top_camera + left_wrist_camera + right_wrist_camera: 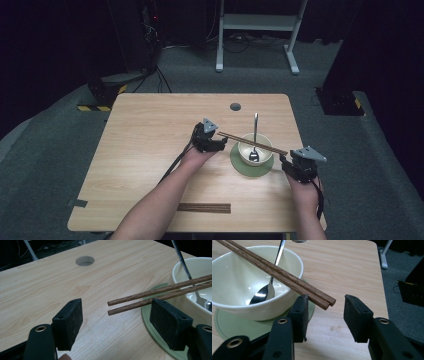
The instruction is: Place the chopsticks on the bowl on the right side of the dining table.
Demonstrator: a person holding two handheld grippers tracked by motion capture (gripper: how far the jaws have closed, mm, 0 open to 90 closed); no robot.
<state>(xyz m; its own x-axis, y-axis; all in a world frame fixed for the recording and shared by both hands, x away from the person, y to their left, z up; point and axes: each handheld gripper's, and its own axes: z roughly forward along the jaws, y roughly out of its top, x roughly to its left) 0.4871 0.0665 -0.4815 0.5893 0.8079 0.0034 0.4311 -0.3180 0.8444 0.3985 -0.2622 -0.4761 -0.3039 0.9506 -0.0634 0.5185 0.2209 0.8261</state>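
Chopsticks [252,143] lay across cream bowl [245,148] holding spoon [254,145], on green plate [240,165]; left gripper [212,142] and right gripper [291,165] flanked their ends, jaws wide apart, gripping nothing.

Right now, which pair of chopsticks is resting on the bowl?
The pair lying across the cream bowl's rim, between both grippers. The other set lies flat near the table's front edge.

Your light wood counter [150,150] carries a green saucer [240,167] near its right edge, and a dark wooden strip [204,207] lying flat by the near edge.
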